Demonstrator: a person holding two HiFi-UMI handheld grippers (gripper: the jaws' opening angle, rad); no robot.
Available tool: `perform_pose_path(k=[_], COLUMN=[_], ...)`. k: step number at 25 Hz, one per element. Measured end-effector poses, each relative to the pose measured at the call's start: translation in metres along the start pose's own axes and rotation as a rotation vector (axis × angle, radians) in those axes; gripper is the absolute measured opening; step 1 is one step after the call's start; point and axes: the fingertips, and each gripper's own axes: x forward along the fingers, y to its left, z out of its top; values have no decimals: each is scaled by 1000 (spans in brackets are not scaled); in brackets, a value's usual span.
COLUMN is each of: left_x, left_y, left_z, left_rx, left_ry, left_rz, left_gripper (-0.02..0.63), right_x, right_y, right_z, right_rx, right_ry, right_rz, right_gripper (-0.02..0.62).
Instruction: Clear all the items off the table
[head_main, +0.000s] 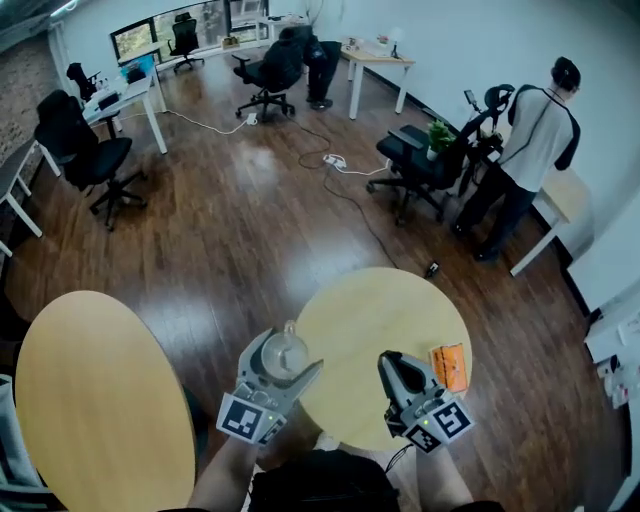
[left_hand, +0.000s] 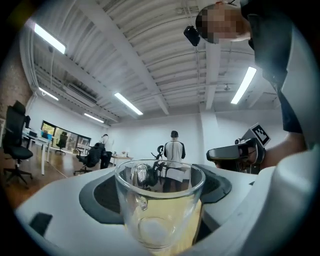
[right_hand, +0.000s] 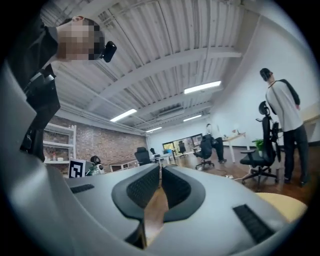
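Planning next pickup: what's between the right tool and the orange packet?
Only bare tabletop separates the right tool from the orange packet, in head view.

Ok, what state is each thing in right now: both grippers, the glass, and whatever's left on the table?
Glass mug: upright, looks empty, held.
Left gripper: fingers shut on the glass mug.
Right gripper: fingers together, nothing between them.
Orange packet: lying flat on the round table, untouched.
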Motion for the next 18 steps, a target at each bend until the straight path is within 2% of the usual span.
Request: perform_pose_path(k=[4,10,18], left_x=[-77,-201,-367], left_y=[45,101,134], left_z=[46,80,123], left_rx=[60,103,166], left_ry=[-19,-20,-44], left_rz=[122,308,562], left_gripper=[419,419,417], right_x=[58,113,164], right_y=[82,209,380], right_z=[1,-20,-63], right_rx=[-14,-61,-51], right_ry=[-9,26,106], right_rz=[171,400,697], right_gripper=[18,18,18])
